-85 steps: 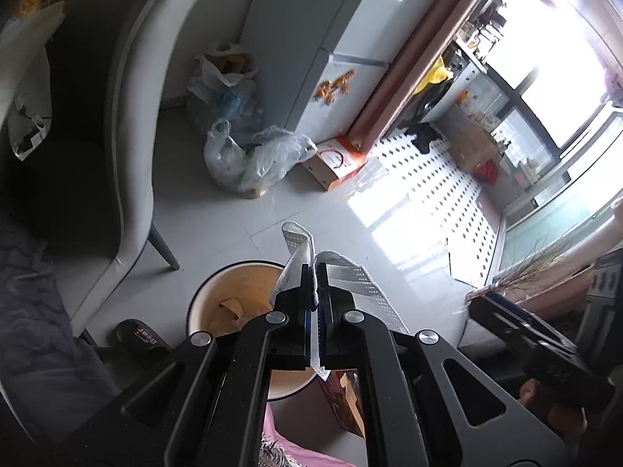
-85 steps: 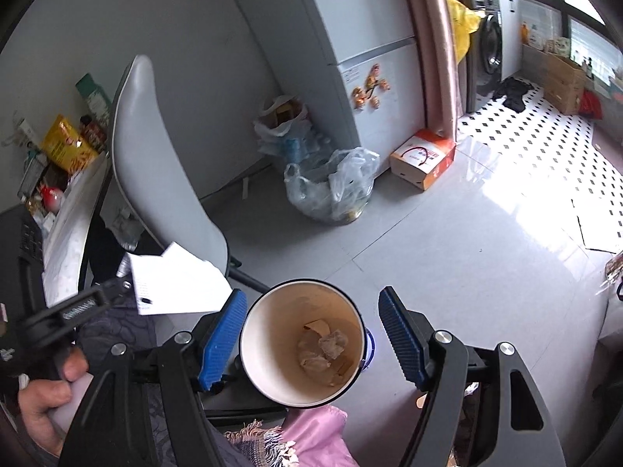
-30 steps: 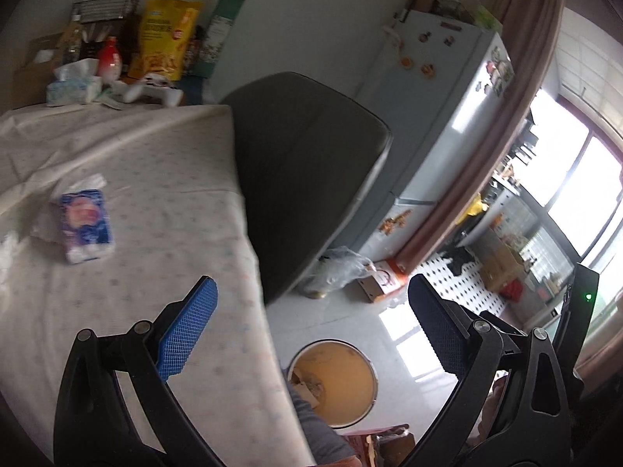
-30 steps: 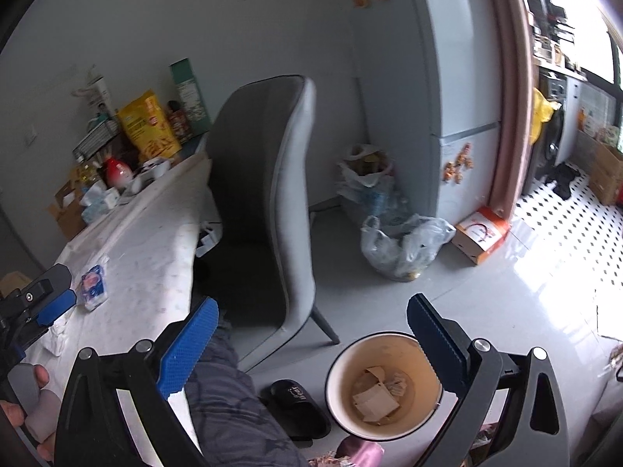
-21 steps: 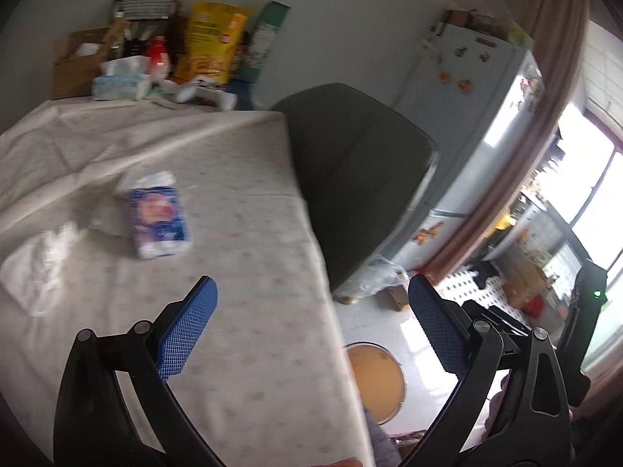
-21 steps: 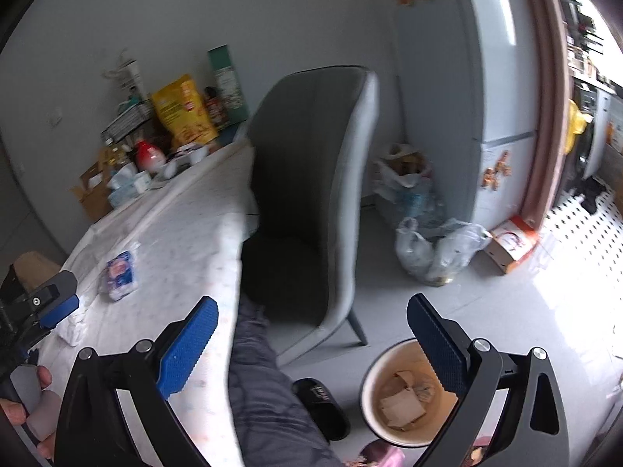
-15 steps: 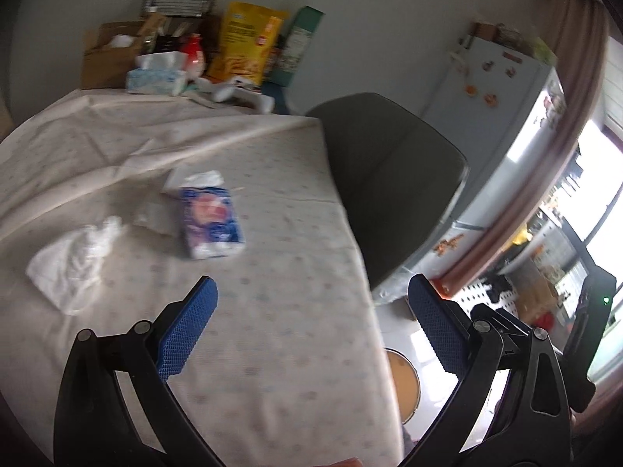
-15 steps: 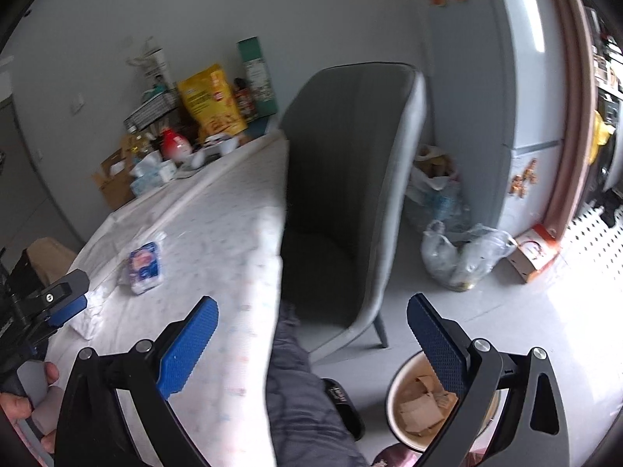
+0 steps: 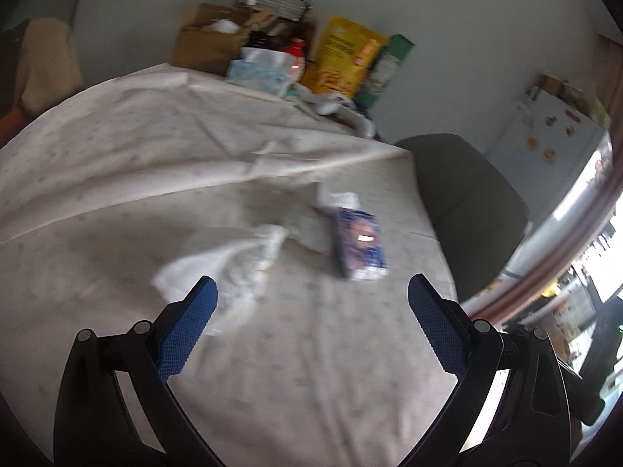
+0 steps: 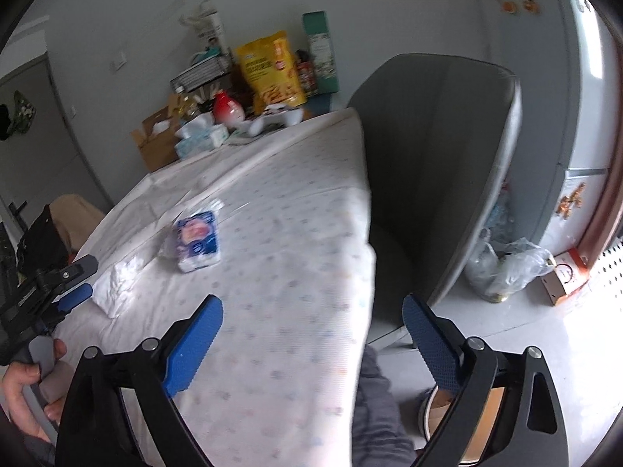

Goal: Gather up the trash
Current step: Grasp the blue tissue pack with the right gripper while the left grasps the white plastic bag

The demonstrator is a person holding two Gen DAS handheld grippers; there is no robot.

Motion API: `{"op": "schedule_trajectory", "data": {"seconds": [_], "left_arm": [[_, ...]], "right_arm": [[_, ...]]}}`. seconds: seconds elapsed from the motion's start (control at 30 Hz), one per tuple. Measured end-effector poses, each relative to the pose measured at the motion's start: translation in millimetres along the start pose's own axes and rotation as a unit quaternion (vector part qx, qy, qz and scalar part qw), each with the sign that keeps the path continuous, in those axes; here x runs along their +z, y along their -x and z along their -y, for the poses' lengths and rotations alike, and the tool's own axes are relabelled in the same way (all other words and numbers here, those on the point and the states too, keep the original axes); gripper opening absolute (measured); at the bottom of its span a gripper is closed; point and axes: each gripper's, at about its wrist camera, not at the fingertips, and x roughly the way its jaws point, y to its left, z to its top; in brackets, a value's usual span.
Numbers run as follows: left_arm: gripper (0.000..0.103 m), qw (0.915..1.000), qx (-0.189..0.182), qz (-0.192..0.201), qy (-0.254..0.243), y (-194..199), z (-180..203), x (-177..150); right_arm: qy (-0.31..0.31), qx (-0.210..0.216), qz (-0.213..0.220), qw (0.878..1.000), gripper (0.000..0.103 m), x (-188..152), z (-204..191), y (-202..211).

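Observation:
A crumpled white tissue lies on the pale tablecloth, just beyond the left fingertip of my left gripper. That gripper is open and empty above the cloth. A blue tissue pack lies to the right of the tissue. In the right wrist view my right gripper hangs over the table's edge, its jaws closing slightly with nothing between them. The same tissue and pack lie to its far left, by the left gripper. The cream trash bin on the floor shows partly behind the right finger.
A grey chair stands against the table's right side. Boxes, a yellow bag and tissue boxes crowd the far end of the table. Plastic bags and a small carton lie on the floor by the fridge. A hand holds the left gripper.
Both grippers swung left from the floor bin to the tabletop. The left gripper, earlier shut on paper over the bin, is now open and empty, and the tissue has come close to it.

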Motion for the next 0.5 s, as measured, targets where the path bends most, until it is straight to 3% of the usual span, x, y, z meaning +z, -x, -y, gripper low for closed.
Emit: {"op": "schedule_trajectory", "data": {"seconds": [0.43, 0.5], "left_arm": [[0.095, 0.9979, 0.063, -0.015, 0.007, -27.5, -35.9, 3.9], [0.075, 0.9974, 0.069, -0.02, 0.008, -32.3, -39.1, 3.8]], "right_arm": [[0.031, 0.019, -0.026, 0.999, 0.088, -2.2, -34.9, -35.4], [0.036, 0.021, -0.031, 0.999, 0.087, -2.9, -38.3, -38.8]]}}
